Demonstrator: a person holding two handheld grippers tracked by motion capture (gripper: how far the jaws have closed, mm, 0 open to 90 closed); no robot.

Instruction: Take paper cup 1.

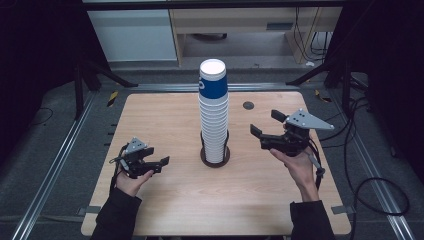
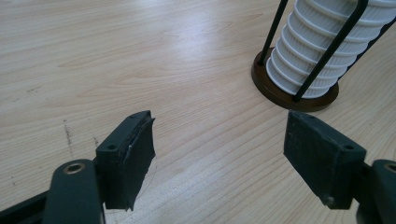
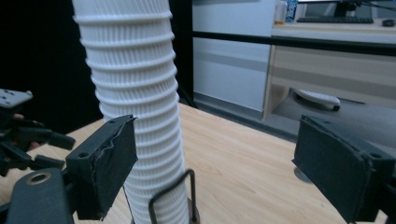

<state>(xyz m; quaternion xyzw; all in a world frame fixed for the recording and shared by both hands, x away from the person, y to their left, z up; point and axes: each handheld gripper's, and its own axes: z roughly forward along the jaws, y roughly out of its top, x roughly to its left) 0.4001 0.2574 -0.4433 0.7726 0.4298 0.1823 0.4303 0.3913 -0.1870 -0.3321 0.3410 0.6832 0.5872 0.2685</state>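
Cups [image 1: 214, 115] stand stacked in a wire holder [image 1: 215, 156] at the centre of the table [image 1: 165, 200], the blue one on top. Our right gripper [image 1: 262, 124], right of the stack, and left gripper [image 1: 162, 165], lower left, are both open and empty. We should approach level, squeezing only the top cup.

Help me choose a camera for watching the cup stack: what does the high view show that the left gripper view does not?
High view alone: the blue top cup with its white rim, the full height of the cup stack, both hands, the right gripper, and the table's edges.

Left gripper view alone: close detail of the left gripper, its pads apart with bare wood between them, plus the holder's brown base and black wire uprights.

Both: the ribbed white cups, the holder and the wooden tabletop.
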